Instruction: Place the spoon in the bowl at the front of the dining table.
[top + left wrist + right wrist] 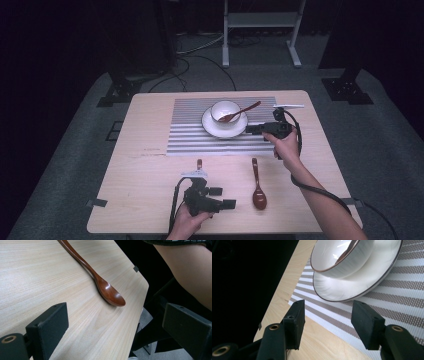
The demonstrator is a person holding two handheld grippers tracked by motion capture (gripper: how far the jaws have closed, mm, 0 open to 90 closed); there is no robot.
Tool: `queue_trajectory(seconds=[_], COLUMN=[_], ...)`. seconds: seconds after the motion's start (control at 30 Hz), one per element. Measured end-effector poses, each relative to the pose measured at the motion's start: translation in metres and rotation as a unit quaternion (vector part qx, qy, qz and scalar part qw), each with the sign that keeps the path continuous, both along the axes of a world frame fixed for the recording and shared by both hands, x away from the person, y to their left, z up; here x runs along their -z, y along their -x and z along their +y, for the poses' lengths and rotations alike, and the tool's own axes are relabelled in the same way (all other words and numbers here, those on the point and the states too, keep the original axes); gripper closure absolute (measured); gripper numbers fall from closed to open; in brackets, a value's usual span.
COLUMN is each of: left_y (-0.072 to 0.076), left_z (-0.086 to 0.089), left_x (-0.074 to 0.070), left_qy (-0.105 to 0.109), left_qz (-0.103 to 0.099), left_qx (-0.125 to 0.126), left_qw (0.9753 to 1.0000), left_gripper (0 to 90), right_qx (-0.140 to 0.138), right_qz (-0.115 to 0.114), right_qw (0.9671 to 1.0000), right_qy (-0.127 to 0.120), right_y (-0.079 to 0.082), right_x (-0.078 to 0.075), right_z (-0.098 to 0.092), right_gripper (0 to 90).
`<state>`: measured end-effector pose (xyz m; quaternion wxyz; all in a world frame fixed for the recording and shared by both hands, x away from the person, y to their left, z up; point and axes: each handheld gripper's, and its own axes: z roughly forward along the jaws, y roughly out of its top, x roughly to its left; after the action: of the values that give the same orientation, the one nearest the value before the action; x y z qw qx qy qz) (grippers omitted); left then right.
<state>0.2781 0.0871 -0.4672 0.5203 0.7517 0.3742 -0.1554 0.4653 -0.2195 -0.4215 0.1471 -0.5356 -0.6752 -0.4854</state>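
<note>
A white bowl (224,110) stands on a white plate (216,128) on a striped placemat (190,135), and a brown spoon (240,112) rests in the bowl. My right gripper (250,129) is open just right of the plate, pointing at it. In the right gripper view the bowl (337,257) and plate (362,280) lie beyond the open gripper (329,308). A second brown spoon (258,190) lies on the bare table. My left gripper (224,197) is open to its left, near the front edge. The left gripper view shows that spoon (107,290) ahead of the empty gripper (116,315).
A short brown handle end (199,163) pokes out from behind the left gripper. The wooden table (145,175) has bits of tape at its front corners. Beyond it, a white metal stand (260,30), black stand feet (115,92) and cables sit on grey carpet.
</note>
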Motion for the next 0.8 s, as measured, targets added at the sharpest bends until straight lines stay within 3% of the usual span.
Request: queue_trajectory(seconds=[0.8], left_y=[-0.001], left_z=[0.002], left_x=[0.000], left_qy=[-0.005], left_qz=[-0.002], left_qx=[-0.003], left_qw=[1.0000], left_gripper=[5.4], right_qx=[-0.033], right_qz=[0.015], right_qw=[0.9992], right_qy=[-0.018], right_y=[0.029], right_x=[0.017], right_z=[-0.007], right_gripper=[39.9])
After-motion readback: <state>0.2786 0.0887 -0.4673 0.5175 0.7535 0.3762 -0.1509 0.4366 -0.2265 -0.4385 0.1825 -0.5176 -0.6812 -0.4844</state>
